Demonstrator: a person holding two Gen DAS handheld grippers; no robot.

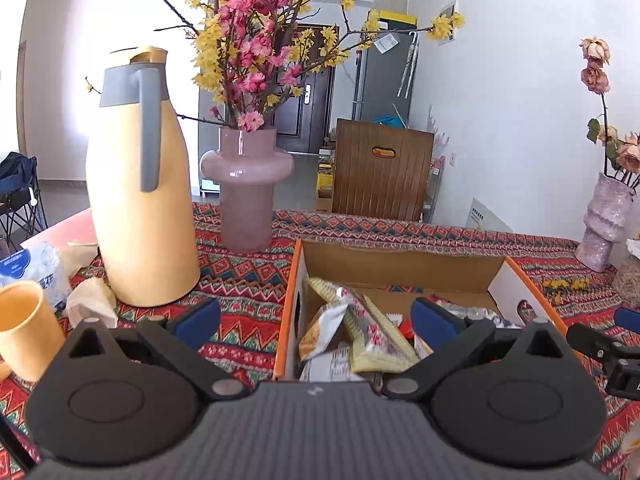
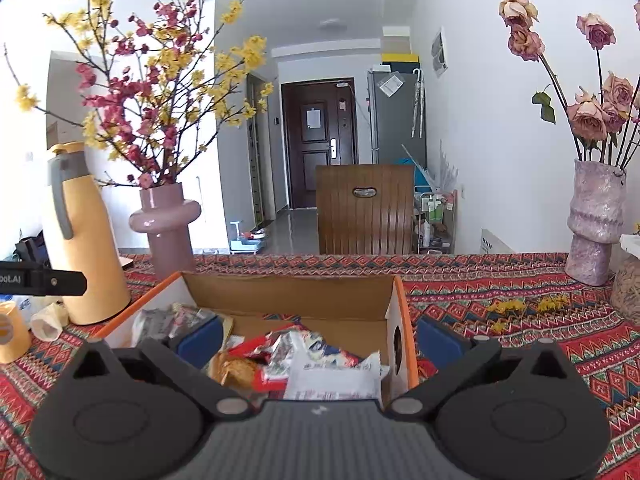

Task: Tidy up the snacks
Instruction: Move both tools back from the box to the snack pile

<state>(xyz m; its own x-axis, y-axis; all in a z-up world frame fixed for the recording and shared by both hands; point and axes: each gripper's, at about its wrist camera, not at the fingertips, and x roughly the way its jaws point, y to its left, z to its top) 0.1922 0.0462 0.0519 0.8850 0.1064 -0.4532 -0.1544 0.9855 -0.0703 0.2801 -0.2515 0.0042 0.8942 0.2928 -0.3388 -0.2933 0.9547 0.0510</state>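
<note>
Now both hand-held grippers, left [image 1: 316, 320] and right [image 2: 320, 338], gape wide and empty over your cardboard box [image 2: 288, 292]; snack packets [image 2: 328, 372] lie jumbled between the fingers, so straddle one packet squarely.

Cardboard box [image 2: 288, 292], glossy snack wrappers [image 2: 332, 376], woven tablecloth [image 2: 500, 288]

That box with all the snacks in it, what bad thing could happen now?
The left tongs straddle the left wall of the cardboard box, so moving sideways might shove it toward the yellow jug or pink vase. The right tongs straddle the right wall. The snack packets lie heaped, so one grab might drag several.
</note>
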